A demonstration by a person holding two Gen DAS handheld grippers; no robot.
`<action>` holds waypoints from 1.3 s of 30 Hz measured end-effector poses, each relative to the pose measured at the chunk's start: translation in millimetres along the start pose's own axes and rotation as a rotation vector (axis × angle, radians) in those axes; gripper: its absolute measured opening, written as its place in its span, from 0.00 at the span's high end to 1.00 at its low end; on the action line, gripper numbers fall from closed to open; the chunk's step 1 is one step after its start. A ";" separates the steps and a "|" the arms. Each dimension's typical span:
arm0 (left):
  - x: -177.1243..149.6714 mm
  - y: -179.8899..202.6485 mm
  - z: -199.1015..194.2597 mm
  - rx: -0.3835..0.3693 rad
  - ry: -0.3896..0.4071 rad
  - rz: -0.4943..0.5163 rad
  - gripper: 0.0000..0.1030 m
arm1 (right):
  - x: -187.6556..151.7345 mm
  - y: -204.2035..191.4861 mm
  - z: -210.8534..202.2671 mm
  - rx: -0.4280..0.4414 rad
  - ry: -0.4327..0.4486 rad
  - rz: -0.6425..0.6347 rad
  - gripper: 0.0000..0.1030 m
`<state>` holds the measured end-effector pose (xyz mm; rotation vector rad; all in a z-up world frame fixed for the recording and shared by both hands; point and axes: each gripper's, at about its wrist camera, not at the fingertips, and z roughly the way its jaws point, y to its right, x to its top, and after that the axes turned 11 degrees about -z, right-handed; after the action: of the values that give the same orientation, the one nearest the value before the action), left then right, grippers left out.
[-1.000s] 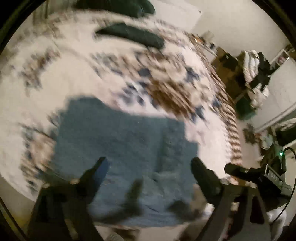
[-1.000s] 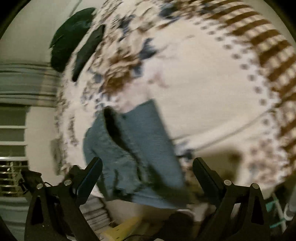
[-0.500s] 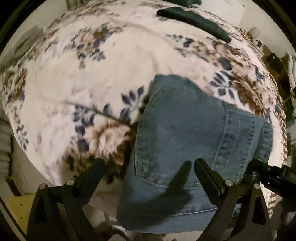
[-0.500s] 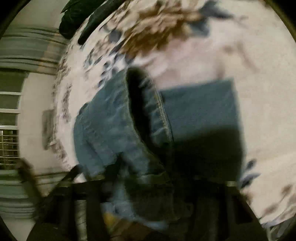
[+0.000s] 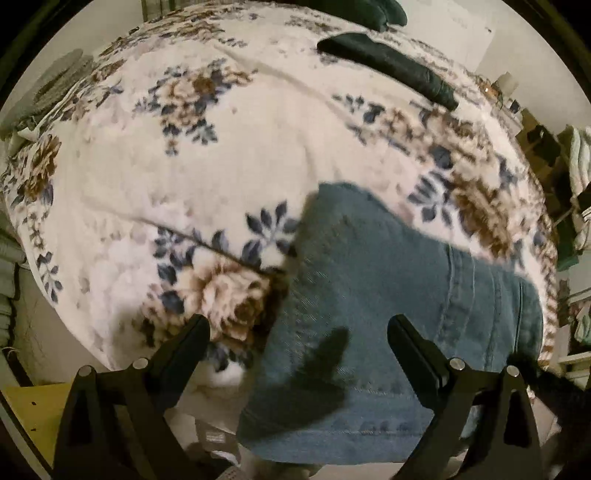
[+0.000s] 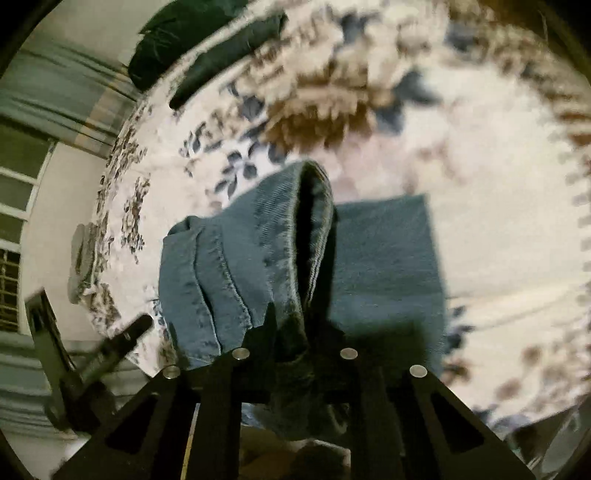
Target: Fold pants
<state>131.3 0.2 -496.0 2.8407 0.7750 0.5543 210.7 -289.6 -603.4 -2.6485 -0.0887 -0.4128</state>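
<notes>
The folded blue denim pants lie at the near edge of a bed under a floral blanket. My left gripper is open and empty, its left finger over the blanket and its right finger over the denim. My right gripper is shut on a thick fold of the pants at their near edge, lifting the upper layers so a dark gap opens above the flat bottom layer. The left gripper's finger shows at the lower left of the right wrist view.
A dark green folded garment and a dark pillow lie at the far side of the bed. Shelves with clothes stand to the right. A yellow object sits below the bed edge at the left.
My right gripper has closed on the edge of the pants and lifted the fold. My left gripper swung left from over the pants and now holds nearly still.
</notes>
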 end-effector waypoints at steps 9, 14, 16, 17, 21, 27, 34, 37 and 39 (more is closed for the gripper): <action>2.2 32.3 5.9 -0.043 -0.035 0.052 0.05 | -28.5 59.0 -73.0 -0.170 0.042 0.028 1.00; -8.1 45.5 34.9 -0.002 -0.069 0.133 0.05 | -23.2 94.8 -59.3 0.006 -0.044 0.083 0.97; -11.1 44.4 43.3 0.013 -0.086 0.140 0.05 | -16.7 99.4 -47.8 0.086 -0.060 0.117 0.80; -12.4 42.9 45.2 0.017 -0.090 0.135 0.05 | -12.2 100.7 -42.1 0.131 -0.048 0.137 0.55; -16.2 38.4 49.3 0.020 -0.103 0.115 0.05 | 0.9 92.4 -6.3 0.194 -0.043 0.180 0.23; -17.2 41.8 45.2 0.044 -0.089 0.156 0.05 | 9.5 57.7 44.4 0.007 -0.088 0.102 0.68; 1.1 37.5 21.0 0.013 -0.058 0.132 0.05 | -3.2 24.4 -15.0 -0.139 0.004 0.070 0.82; 9.6 37.0 11.5 -0.032 -0.067 0.107 0.05 | -11.6 44.1 -53.0 -0.165 0.013 0.103 0.82; 12.5 42.3 14.3 -0.060 -0.090 0.101 0.05 | -21.9 71.1 -74.3 -0.204 0.004 0.142 0.82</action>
<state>166.3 -30.2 -495.4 2.8392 0.5919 0.4513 178.9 -386.3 -577.2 -2.8310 0.1493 -0.3989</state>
